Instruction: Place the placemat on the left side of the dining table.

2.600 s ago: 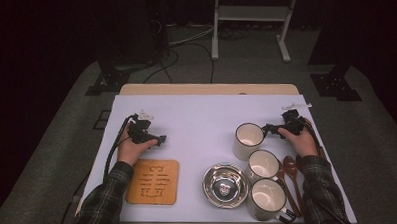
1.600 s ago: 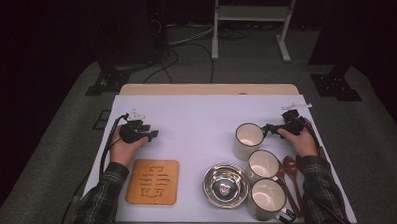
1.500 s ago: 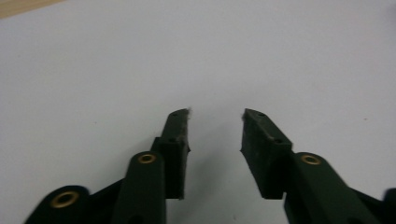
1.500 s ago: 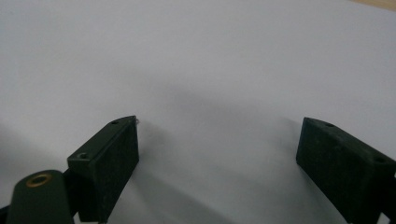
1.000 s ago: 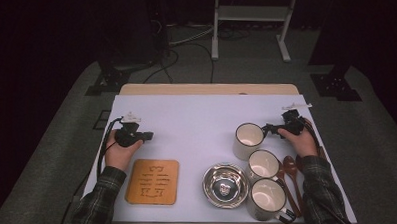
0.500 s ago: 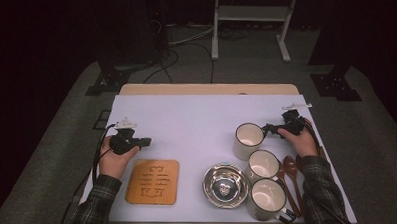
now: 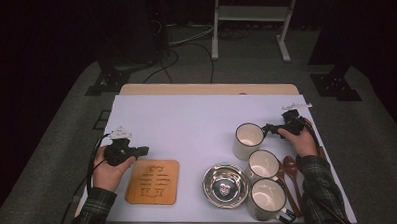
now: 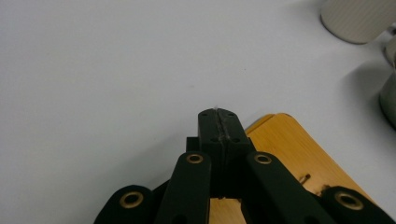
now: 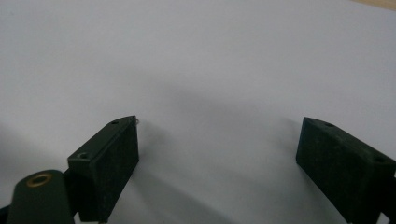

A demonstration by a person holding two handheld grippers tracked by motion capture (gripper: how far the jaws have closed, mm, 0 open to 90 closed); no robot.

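My left gripper is held low at the table's left, just above the far left corner of the wooden coaster. Its jaws are pressed together with nothing between them, and the coaster lies under and to the right of them. My right gripper rests at the right side of the table, pointing left at the far white mug. In the right gripper view its jaws stand wide apart over bare white table with nothing between them.
Two more white mugs and a steel bowl stand near the front right. Brown wooden spoons lie under the right forearm. The white table cover spans the middle and back.
My left hand has drawn back toward the table's front left, from mid-left to just beside the coaster. The right hand has stayed put.
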